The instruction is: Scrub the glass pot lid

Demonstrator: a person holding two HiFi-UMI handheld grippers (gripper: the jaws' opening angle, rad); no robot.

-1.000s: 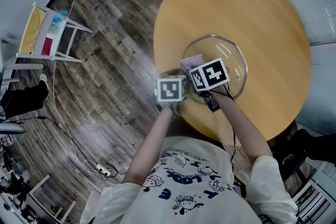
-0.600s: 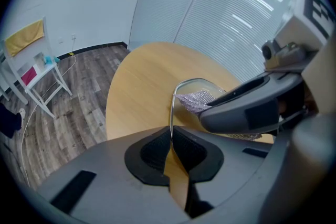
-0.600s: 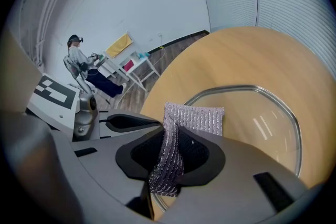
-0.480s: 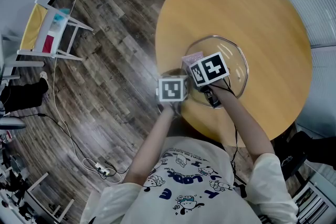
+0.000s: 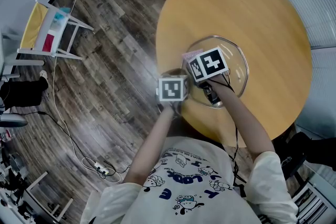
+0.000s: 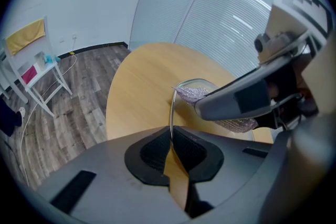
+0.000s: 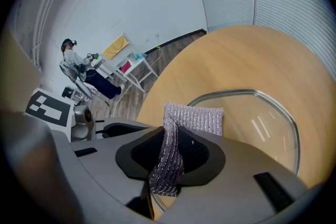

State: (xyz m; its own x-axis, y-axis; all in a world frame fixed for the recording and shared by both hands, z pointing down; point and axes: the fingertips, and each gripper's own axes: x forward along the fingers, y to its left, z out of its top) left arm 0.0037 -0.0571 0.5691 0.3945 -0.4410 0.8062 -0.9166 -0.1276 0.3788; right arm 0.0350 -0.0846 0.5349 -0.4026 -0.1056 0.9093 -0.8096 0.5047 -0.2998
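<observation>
Wood-plank floor (image 5: 105,86): left half of the head view; white folding chair (image 5: 44,34) with yellow panel at upper left.

Round wooden surface (image 5: 252,8): upper right of the head view.

Glass pot lid (image 5: 233,60): clear, metal-rimmed, at the lower-left part of the surface, centre of frame; whether flat or tilted cannot be told.

Forearms: two, bare, reaching up from the lower centre of the frame to the lid's left edge, the right one slanting in from the lower right.

Left hand-held gripper (image 6: 170,139): jaws clamped on the lid's rim at its left edge.

Right hand-held gripper (image 7: 170,147): just beside the left, over the lid; jaws closed on a scrub cloth.

Silvery mesh cloth (image 7: 191,120): pinched mid-length, free end standing at the lid's near rim.
</observation>
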